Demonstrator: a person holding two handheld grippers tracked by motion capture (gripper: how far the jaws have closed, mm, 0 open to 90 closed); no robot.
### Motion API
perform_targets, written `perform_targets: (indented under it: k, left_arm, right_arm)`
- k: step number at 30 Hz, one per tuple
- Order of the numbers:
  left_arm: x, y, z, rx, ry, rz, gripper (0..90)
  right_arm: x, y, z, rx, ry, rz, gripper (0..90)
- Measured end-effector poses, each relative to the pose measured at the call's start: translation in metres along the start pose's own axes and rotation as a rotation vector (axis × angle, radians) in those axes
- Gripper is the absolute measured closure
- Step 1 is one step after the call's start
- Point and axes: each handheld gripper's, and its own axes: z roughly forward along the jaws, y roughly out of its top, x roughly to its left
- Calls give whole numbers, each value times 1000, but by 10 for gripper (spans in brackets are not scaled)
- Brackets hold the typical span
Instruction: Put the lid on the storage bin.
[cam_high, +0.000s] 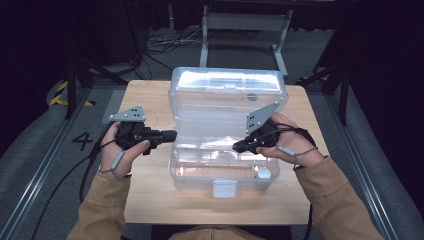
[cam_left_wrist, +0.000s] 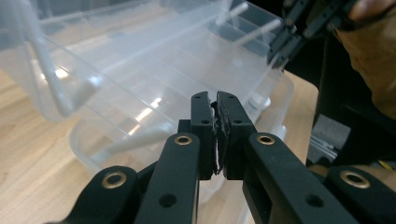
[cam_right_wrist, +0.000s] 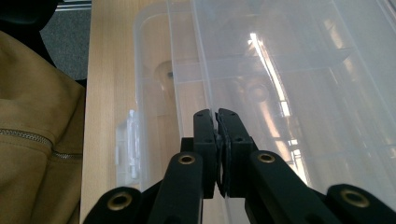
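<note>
1. At the left, the left tool hangs just beside the left edge of the clear plastic organizer box with its jaws together and nothing between them — it grips nothing.
2. In the middle, the box sits at the centre of the bench, its lid raised and leaning back, its white latch facing the person. Opening looks done, or close to it; a small white object rests in the front right corner of the base.
3. At the right, the right tool has its jaws pressed together on the lid's thin clear edge, seemingly steadying it. What is left — I judge — is letting the lid settle or working inside the compartments.
4. The bench is pale wood and otherwise bare. Around it: grey floor, loose cables, a metal frame behind, dark surroundings.
</note>
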Motion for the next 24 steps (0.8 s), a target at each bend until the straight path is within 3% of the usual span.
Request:
perform_targets:
  k: [9, 16, 24]
  left_arm:
    - [4, 12, 4, -45, 62, 3, 869]
    - [9, 16, 3, -80, 86, -15, 881]
    - [11, 18, 4, -86, 118, -18, 892]
  right_arm:
    - [1, -1, 1, -4, 3, 2, 868]
    - [3, -3, 1, -8, 1, 3, 867]
    - [6, -4, 3, -8, 4, 3, 863]
